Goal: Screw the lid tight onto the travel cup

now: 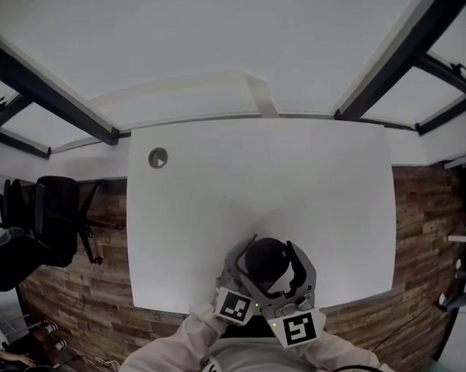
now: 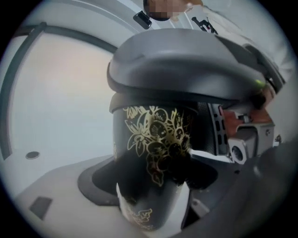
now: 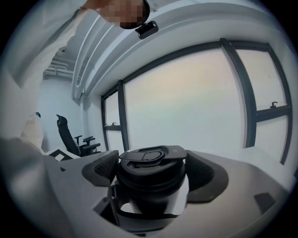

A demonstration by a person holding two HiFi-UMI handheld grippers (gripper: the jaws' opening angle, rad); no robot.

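A black travel cup (image 2: 153,139) with a gold flower print stands upright between the jaws of my left gripper (image 2: 153,186), which is shut on its body. On top of it sits the black lid (image 3: 151,160) with a flip tab, and my right gripper (image 3: 151,175) is shut on the lid from both sides. In the head view the cup and lid (image 1: 267,258) show from above near the table's front edge, with the left gripper (image 1: 249,279) and the right gripper (image 1: 290,283) crowded around them. The right gripper's grey body hides the lid in the left gripper view.
The white table (image 1: 256,180) has a round cable grommet (image 1: 158,158) at its far left. A black office chair (image 1: 57,220) stands on the wood floor to the left. Dark window frames run behind the table. The table's front edge lies just below the grippers.
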